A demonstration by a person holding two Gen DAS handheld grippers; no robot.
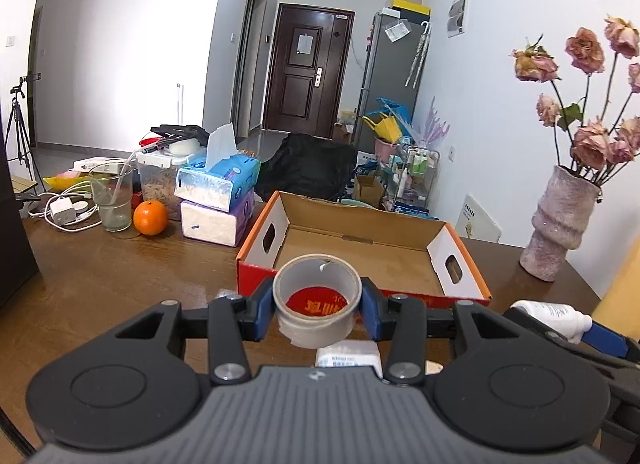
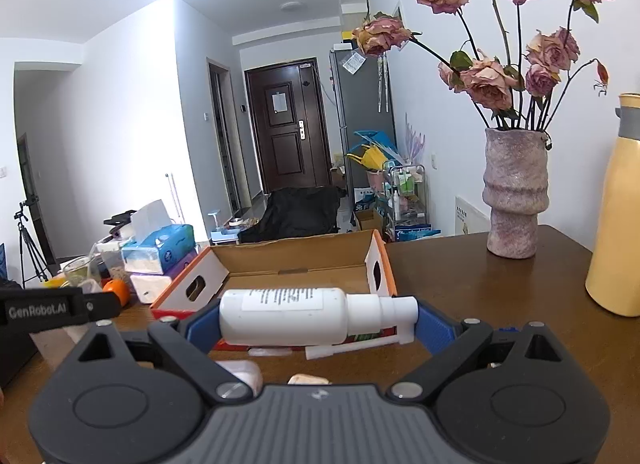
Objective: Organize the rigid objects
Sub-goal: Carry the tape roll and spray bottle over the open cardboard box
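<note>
My left gripper [image 1: 317, 306] is shut on a roll of beige tape [image 1: 317, 324], held upright above the brown table just in front of an open cardboard box [image 1: 360, 260] with red-orange sides. My right gripper [image 2: 316, 322] is shut on a white spray bottle [image 2: 288, 316], held sideways in front of the same box [image 2: 296, 264]. The bottle's nozzle end also shows at the right of the left wrist view [image 1: 556, 316]. The box looks empty inside.
A pink vase of dried roses [image 2: 514, 199] and a yellow flask [image 2: 616, 215] stand on the table to the right. Left of the box are tissue packs [image 1: 218, 199], an orange [image 1: 150, 217], a glass [image 1: 112, 195] and chargers. A white packet [image 1: 348, 356] lies under my left gripper.
</note>
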